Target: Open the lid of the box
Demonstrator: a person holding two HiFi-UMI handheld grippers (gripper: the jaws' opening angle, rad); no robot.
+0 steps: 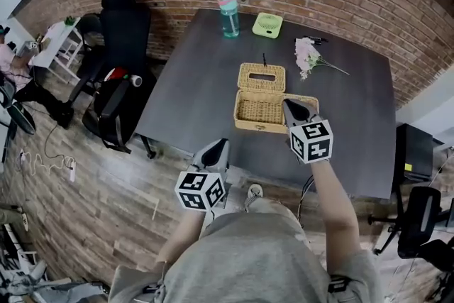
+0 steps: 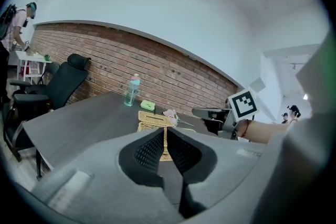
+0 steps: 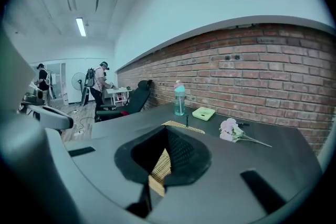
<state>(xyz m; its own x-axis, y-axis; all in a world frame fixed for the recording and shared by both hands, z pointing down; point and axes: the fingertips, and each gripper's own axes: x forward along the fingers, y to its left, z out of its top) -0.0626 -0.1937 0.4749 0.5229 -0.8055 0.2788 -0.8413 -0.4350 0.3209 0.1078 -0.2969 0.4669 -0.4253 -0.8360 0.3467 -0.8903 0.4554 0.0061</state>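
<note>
Wicker box (image 1: 259, 112) near middle of dark bench (image 1: 191, 81). Lid (image 1: 262, 76) swung back, lying flat behind box. Right tool (image 1: 292, 107) closed, holding nothing, above box's right part. Left tool (image 1: 217, 147) closed, empty, at bench's near edge, apart from box. Bottle (image 1: 228, 13) and flowers (image 1: 306, 57) at far side.

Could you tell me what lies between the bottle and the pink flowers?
A small light-green object, plain to see in the head view.
</note>
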